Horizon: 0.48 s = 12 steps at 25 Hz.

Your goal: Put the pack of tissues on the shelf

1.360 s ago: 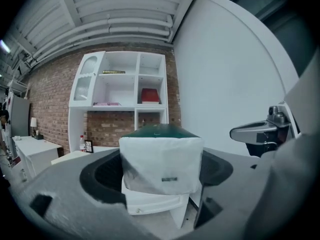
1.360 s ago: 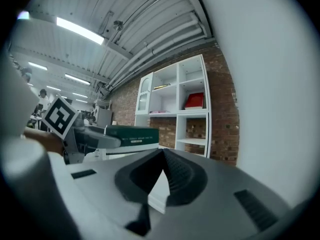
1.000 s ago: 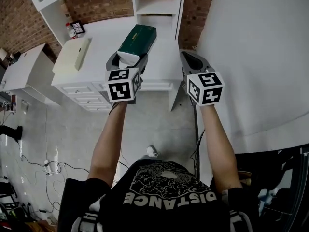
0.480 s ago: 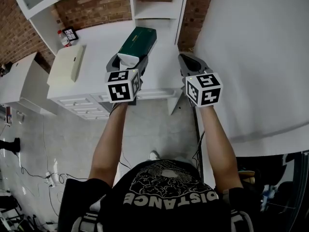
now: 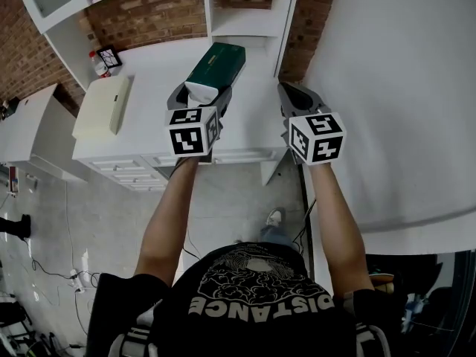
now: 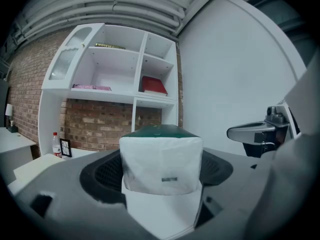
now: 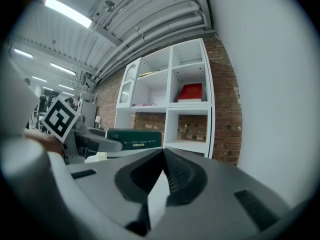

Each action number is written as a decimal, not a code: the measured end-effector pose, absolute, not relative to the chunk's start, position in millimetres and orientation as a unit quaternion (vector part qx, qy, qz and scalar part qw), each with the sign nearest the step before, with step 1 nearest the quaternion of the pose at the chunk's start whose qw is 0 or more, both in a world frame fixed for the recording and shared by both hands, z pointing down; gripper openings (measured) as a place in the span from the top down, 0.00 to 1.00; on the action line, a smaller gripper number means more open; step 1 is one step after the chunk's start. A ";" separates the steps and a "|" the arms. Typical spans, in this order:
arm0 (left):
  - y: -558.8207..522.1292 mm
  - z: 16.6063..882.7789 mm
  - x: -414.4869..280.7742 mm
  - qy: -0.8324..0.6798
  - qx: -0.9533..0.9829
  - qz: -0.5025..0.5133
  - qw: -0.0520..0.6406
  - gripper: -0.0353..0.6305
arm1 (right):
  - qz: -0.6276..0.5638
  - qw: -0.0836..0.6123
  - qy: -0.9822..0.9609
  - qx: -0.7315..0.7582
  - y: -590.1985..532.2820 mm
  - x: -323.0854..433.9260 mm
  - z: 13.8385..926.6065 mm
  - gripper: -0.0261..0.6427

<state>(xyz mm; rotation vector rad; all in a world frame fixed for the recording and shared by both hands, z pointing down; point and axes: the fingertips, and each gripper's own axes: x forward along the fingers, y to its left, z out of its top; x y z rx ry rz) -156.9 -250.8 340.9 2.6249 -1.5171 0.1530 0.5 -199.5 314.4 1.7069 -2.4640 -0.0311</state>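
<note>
Red brick wall (image 5: 149, 10) behind a white desk (image 5: 149, 80); grey floor (image 5: 111, 207), perhaps concrete; strip lights (image 7: 65, 11) overhead.

Tissue pack (image 5: 217, 64) between left tool's (image 5: 201, 89) jaws, shelf (image 6: 107, 91) ahead.

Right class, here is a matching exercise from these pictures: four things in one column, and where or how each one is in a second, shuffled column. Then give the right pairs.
Things
1. green-and-white pack of tissues
2. red book
3. flat cream box
4. right gripper

Place or state
A. lying on the white desk
B. jaws together, nothing between them
C. clamped in the left gripper
D. in a right-hand compartment of the white shelf unit

Pairs: 1-C, 2-D, 3-A, 4-B
</note>
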 end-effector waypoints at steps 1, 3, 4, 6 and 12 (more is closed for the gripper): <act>-255.0 341.3 -155.1 -0.500 0.863 0.050 0.052 0.31 | -0.011 0.070 -0.820 0.567 -203.7 2.4 314.9 0.95; -264.0 342.4 -149.5 -0.502 0.862 0.050 0.050 0.31 | -0.012 0.066 -0.821 0.566 -212.6 7.9 316.7 0.95; -269.1 342.9 -145.9 -0.502 0.862 0.051 0.049 0.31 | -0.012 0.065 -0.822 0.566 -217.6 11.2 317.5 0.95; -280.3 344.5 -138.8 -0.504 0.861 0.052 0.047 0.31 | -0.013 0.062 -0.824 0.563 -229.2 17.7 319.4 0.95; -327.7 344.8 -108.1 -0.516 0.854 0.052 0.040 0.31 | -0.015 0.054 -0.835 0.548 -281.8 44.6 324.1 0.95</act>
